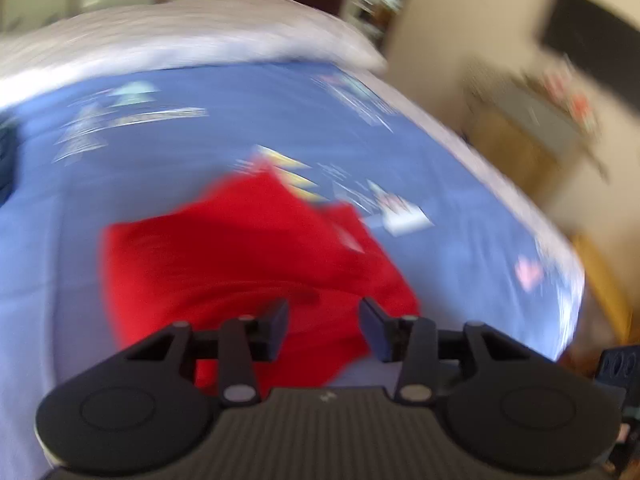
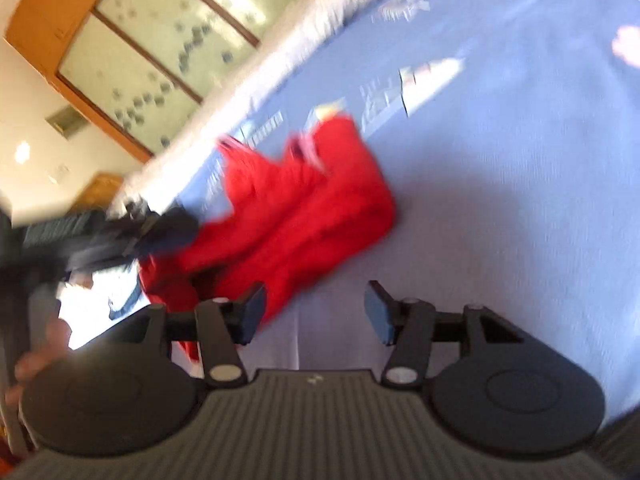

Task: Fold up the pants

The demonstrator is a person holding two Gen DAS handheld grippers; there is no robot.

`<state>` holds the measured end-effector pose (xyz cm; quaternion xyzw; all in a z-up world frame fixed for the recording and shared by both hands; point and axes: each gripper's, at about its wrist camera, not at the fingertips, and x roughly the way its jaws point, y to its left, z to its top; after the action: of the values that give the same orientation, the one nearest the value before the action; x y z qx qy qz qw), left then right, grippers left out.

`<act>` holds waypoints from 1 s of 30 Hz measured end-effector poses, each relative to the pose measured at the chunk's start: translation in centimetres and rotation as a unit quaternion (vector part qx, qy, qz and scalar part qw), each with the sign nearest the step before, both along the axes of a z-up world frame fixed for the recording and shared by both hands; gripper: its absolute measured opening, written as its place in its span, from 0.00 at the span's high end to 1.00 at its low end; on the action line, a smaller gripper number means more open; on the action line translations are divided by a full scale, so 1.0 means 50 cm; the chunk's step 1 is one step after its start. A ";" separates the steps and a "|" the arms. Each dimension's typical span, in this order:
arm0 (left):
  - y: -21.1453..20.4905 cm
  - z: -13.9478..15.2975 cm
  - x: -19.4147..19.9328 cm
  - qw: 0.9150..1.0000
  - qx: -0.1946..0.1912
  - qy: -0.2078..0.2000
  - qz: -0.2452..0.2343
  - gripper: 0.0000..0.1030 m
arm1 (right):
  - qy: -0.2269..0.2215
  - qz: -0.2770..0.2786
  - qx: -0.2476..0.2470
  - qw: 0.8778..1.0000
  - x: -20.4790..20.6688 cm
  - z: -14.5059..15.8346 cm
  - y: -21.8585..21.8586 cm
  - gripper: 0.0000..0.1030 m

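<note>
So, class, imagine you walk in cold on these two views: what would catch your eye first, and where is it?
The bright red pants stand out first, lying bunched in a rough fold on the blue printed bedsheet. Next come the black grippers low in each view: the left gripper hangs open above the near edge of the pants, and the right gripper is open beside them, holding nothing.

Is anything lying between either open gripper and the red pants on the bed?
Nothing visible does. The left gripper is open right over the near edge of the red pants. The right gripper is open beside them, with only bare blue bedspread between.
</note>
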<state>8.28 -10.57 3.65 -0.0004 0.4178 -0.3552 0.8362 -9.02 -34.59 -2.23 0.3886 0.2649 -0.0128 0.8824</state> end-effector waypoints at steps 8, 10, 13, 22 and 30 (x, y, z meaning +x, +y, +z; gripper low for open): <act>0.186 -0.026 0.055 0.986 -0.025 0.074 0.146 0.59 | -0.064 -0.009 -0.059 0.996 0.118 0.078 -0.015 0.42; 0.194 -0.047 0.062 0.983 -0.025 0.097 0.154 0.58 | -0.057 0.012 -0.116 0.991 0.171 0.089 -0.008 0.41; 0.193 -0.068 0.068 0.981 -0.020 0.116 0.156 0.58 | -0.012 0.068 -0.157 0.985 0.266 0.092 -0.013 0.42; 0.195 -0.088 0.058 0.982 -0.030 0.132 0.133 0.54 | -0.035 0.099 -0.175 0.979 0.196 0.142 -0.034 0.98; 0.190 -0.069 0.078 0.977 -0.066 0.129 0.159 0.52 | 0.000 0.084 -0.110 0.990 0.154 0.089 -0.075 0.85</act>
<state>12.17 -1.09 0.22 -0.1676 0.4929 -0.2417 0.8189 -1.31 -38.34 2.21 0.2656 0.2941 0.0325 0.9176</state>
